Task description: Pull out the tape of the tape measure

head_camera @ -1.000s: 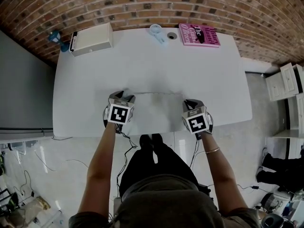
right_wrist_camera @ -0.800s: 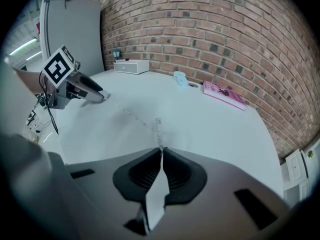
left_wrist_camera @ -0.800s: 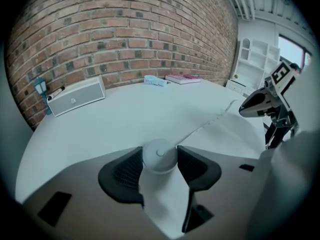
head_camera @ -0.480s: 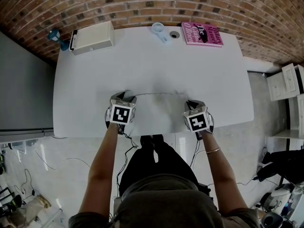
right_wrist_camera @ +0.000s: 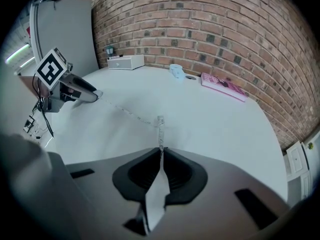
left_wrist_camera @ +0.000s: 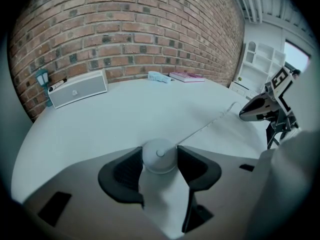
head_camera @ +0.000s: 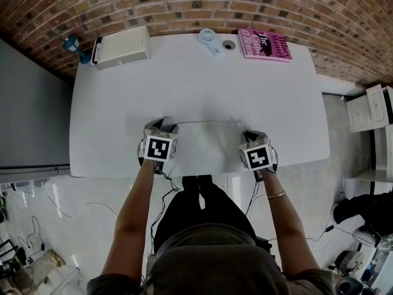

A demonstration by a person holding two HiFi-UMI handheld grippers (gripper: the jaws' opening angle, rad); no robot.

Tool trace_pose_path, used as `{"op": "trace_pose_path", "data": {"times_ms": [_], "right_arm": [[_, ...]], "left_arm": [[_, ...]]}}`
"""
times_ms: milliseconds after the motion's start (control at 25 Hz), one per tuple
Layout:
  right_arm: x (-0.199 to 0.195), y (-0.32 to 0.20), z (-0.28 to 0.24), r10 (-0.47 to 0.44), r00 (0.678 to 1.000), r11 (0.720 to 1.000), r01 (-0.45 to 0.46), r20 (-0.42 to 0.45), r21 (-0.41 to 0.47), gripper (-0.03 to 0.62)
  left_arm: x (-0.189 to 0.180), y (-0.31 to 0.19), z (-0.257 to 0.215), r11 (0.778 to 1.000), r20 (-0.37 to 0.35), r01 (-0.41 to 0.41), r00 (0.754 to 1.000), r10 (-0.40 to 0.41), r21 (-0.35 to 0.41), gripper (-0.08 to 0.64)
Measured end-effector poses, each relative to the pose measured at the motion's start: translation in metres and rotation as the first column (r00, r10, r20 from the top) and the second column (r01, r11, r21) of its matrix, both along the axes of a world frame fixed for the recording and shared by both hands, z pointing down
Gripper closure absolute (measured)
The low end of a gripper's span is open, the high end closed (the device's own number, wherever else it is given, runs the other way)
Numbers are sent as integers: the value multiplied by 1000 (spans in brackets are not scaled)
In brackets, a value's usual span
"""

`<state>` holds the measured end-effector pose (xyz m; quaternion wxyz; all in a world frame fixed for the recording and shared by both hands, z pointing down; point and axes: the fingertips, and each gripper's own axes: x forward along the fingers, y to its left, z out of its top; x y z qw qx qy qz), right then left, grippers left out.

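My left gripper is shut on the round white tape measure case, its dark pads pressing on both sides of it. The thin tape runs from the case across the white table to my right gripper. That gripper's jaws have just eased open slightly, and the tape is still pinched between their tips. A short end of it sticks out ahead of them. In the head view both grippers, left and right, sit near the table's front edge. The left one hides the case there.
Along the back of the table by the brick wall lie a white box, a small light-blue object, a small round item and a pink book. The table's front edge runs just behind both grippers.
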<state>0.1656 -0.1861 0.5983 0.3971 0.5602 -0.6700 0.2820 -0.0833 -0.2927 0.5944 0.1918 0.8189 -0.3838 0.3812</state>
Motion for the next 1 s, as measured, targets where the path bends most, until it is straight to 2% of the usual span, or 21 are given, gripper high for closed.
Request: {"op": "trace_pose_path", "data": {"times_ms": [400, 720, 1000], "right_arm": [[0, 4, 4, 12, 1000, 1000, -12, 27, -11, 514], [9, 5, -3, 48, 999, 999, -48, 21, 26, 495], [8, 2, -18, 94, 994, 991, -100, 63, 90, 493]], "left_arm": [[-1, 0, 1, 1000, 4, 9, 1000, -9, 2, 331], [-2, 2, -1, 1000, 1, 17, 1000, -17, 7, 325], [-4, 6, 0, 999, -28, 53, 998, -53, -12, 307]]}}
